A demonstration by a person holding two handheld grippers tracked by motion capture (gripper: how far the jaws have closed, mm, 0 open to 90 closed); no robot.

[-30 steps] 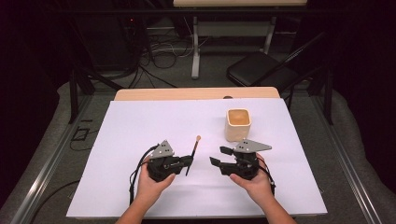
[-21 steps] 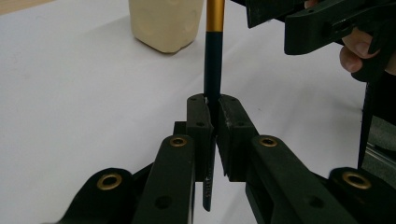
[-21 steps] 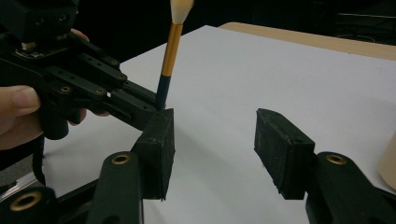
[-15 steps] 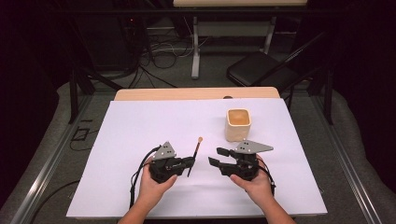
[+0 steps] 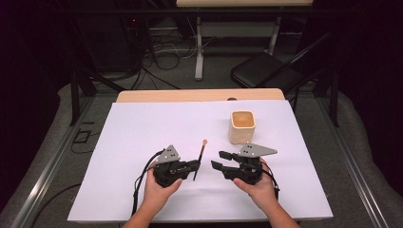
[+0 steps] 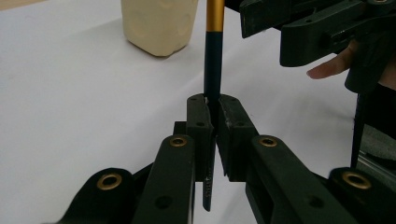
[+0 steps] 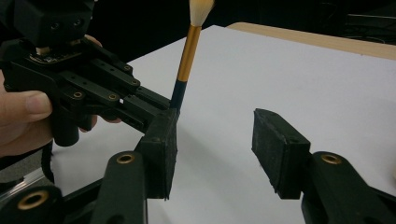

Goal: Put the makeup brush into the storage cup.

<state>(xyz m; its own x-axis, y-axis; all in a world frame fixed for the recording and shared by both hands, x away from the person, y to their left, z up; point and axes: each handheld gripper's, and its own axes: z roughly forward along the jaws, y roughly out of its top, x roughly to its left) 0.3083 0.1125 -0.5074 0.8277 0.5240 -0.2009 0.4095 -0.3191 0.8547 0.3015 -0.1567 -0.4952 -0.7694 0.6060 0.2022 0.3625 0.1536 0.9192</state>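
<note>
- Black and gold, the brush (image 5: 199, 160) sits clamped in the left claw (image 5: 194, 165), whose jaws are shut on the dark lower handle; the left gripper view shows both pads pressed on it.
- Its long axis runs toward twelve o'clock in the high view, pale tip (image 5: 205, 142) farthest from the person, the handle's tail poking out toward six.
- At three o'clock from the brush, the right claw (image 5: 221, 160) points toward nine with its jaws about half open and holding nothing; they have just been closing.
- Judged from the right gripper view, the brush (image 7: 187, 60) stands beyond the left-hand pad (image 7: 161, 149), not between the pads.
- Cream cup (image 5: 242, 126) rests on the white surface (image 5: 142, 128) at about one o'clock from the brush, well apart.
</note>
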